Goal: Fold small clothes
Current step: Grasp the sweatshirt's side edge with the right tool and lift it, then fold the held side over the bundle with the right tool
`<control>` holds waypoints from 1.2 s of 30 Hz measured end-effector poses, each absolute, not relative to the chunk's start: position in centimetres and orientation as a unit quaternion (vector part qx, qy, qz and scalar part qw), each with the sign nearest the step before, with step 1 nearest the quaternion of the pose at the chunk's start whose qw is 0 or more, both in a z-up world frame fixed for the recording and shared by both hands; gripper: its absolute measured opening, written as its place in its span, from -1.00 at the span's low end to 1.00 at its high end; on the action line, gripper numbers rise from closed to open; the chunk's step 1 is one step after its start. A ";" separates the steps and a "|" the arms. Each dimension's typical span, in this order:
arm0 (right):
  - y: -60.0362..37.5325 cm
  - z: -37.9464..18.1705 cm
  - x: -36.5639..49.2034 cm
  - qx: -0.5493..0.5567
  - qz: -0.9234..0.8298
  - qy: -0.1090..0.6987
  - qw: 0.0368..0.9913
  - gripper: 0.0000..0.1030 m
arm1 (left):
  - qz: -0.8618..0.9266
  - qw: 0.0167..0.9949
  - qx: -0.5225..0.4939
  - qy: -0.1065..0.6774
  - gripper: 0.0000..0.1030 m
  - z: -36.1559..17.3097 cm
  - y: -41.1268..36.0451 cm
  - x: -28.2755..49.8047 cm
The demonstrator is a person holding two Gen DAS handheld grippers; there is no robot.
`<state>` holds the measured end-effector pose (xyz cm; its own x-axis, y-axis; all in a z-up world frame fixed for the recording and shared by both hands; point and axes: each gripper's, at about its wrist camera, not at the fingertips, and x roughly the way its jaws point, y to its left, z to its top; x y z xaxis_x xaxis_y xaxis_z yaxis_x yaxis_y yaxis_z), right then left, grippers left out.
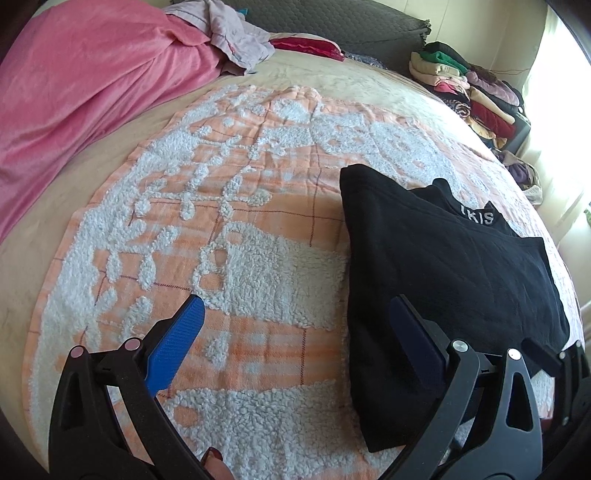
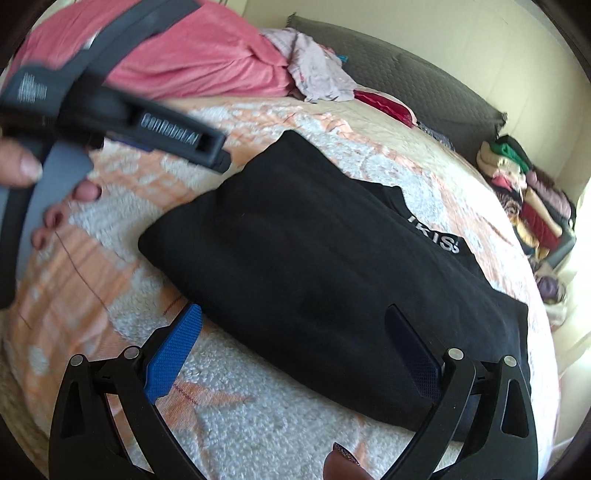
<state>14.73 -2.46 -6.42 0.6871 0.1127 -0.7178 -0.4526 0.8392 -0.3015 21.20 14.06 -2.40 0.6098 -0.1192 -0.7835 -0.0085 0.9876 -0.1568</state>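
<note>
**Black garment lies folded on the patterned blanket, both grippers open above it**

The black garment (image 1: pixel 450 266) rests as a folded bundle on the orange-and-white blanket (image 1: pixel 229 236), its lettered neckband turned toward the far side of the bed. It looks like soft knit cotton: light, limp, likely to sag and slide open if lifted by one corner. The folded layers look thick enough to keep their shape only while supported from below. A sound hold would probably be at the near edge, pinching all layers together, or at two corners at once so the bundle stays flat.

The left gripper (image 1: pixel 295 332) hangs with its jaws spread wide, one blue pad over the blanket and the other over the garment's near left part, holding nothing. The right gripper (image 2: pixel 295 339) is likewise wide open and empty, straddling the garment's near edge.

The blanket is tufted and fuzzy, so cloth should drag on it, not glide. It covers a soft bed. A pink bedspread (image 1: pixel 85 92) is heaped at the far left with a pale crumpled cloth (image 1: pixel 236 33) on it, a grey pillow (image 1: pixel 332 26) lies at the head, and a stack of folded clothes (image 1: pixel 469 92) sits at the far right, near a bright window.
</note>
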 end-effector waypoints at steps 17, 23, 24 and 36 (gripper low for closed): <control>-0.4 -7.7 18.2 -0.267 0.117 0.321 0.901 0.87 | -0.041 0.884 -0.138 0.445 0.82 -2.7 14.9 23.9; -0.7 -6.8 16.6 -0.257 0.153 0.286 0.910 0.00 | -0.062 0.872 -0.166 0.456 0.82 -3.1 14.6 24.4; -0.8 -6.7 16.3 -0.257 0.153 0.280 0.912 -0.12 | -0.067 0.870 -0.173 0.458 0.82 -3.1 14.5 24.5; -3.5 -4.7 14.4 -0.199 0.162 0.251 0.934 -0.67 | -0.125 0.846 -0.210 0.473 0.82 -3.0 11.3 26.3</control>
